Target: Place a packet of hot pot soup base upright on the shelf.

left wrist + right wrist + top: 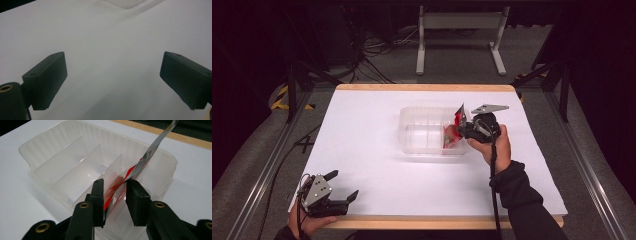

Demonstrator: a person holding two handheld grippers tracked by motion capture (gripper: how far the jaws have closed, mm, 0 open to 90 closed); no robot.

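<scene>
- a white table (377, 150) with a wooden edge carries a clear plastic container (424, 131) near its middle, a little to the right.
- the container (62, 155) has thin clear dividers inside, which make several narrow compartments side by side.
- the right gripper (460, 131) is held by the person's right hand (495, 145) at the right end of the container, with the jaws pointing into it.
- in the right gripper view, the right gripper (115, 195) has its jaws close together, and a red and silver packet (140, 163) passes between them; the packet looks held, but i cannot tell how firmly.
- the packet (456, 126) stands tilted, its lower part inside the rightmost compartment and its upper corner above the rim.
- the left gripper (343, 186) is at the near left corner of the table, held by the left hand (307, 222), well apart from the container.
- in the left gripper view, the left gripper (113, 82) has its jaws wide apart, with only the white table (107, 45) between them.
</scene>
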